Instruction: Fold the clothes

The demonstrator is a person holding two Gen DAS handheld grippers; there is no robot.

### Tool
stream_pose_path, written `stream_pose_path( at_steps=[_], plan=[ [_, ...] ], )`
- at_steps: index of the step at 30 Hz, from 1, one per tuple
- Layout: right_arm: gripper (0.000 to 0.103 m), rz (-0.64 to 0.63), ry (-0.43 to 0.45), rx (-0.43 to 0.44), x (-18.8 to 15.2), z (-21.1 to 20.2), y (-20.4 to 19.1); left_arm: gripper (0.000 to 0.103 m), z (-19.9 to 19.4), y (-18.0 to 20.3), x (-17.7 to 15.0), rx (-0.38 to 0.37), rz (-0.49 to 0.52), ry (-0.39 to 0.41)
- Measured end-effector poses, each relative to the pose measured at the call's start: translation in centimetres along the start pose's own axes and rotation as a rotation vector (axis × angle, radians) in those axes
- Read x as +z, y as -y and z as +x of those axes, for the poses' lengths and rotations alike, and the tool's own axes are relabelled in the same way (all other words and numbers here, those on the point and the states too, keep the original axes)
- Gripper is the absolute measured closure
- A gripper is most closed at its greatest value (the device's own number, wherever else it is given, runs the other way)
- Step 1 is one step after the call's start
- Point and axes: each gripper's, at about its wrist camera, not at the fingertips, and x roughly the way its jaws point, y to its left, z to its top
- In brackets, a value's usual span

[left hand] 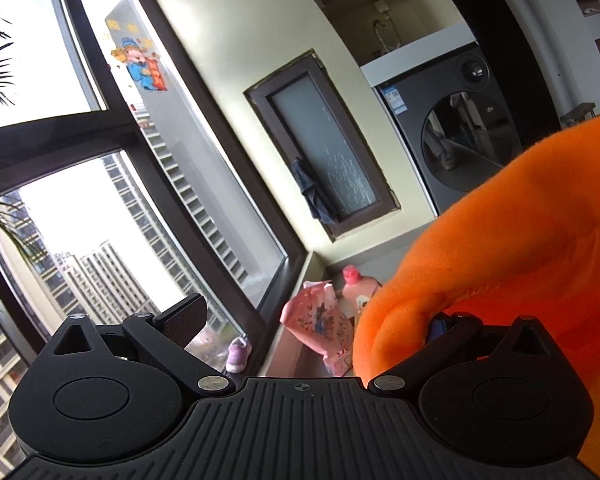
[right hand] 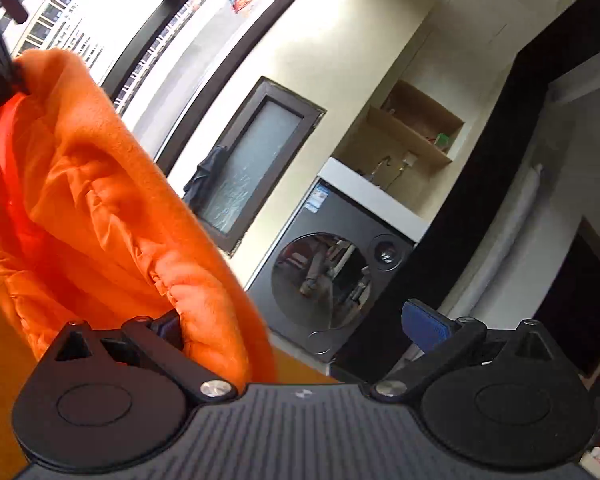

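- Fleece (left hand: 520, 240): orange, bunched, up in the air between the two tools, with the window (left hand: 80, 208) and washer (right hand: 332, 280) behind. No table in view under it.
- L gripper (left hand: 312, 316): jaws wide. Its left finger is bare and its right finger is buried in a fold, so the cloth looks hooked over one finger, not pinched.
- R gripper (right hand: 296, 322): also wide. The blue pad (right hand: 424, 322) on its right finger is bare and its left finger is under the fleece edge. Same story, draped rather than clamped.
- Risk 1: the fleece slides off a finger. Cause: nothing is squeezing it and the pile looks slippery, so any tilt or quick swing could dump it.
- Risk 2: if one side lets go, the whole weight swings to the other tool, prob. dragging it off too. Where it would land can't be seen.
- Risk 3: closing now may grab a thick wad or several layers, not a clean hem or corner, which would make for a crooked fold.
- Risk 4: the lining shows in the right wrist view, so it may be inside out or gaping. Folding it like that traps bulk.
- Orientation: the held edge runs tool to tool. In the right wrist view it slopes from upper left down to the near finger.
- The rest hangs or bulges below, out of frame, so I can't tell the true long axis, or which end is collar vs hem.
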Motion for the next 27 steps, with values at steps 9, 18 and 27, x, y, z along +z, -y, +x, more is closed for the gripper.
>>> stream_pose_path(
  at_steps=[9, 18, 27],
  plan=[
    [0.000, -0.147, 0.014, -0.029, 0.5, 1.2, 0.8, 0.000, -1.2, 4.2, 1.9, -0.201, 0.014, 0.046],
    [0.000, -0.436, -0.136, -0.021, -3.9, 11.4, -3.5, 0.000, 6.4, 4.7, 3.4, -0.107, 0.131, -0.043],
    [0.000, -0.008, 0.211, -0.402, 9.6, 11.8, 7.7, 0.000, 0.3, -1.6, 13.8, 0.136, -0.088, 0.376]
  ],
)
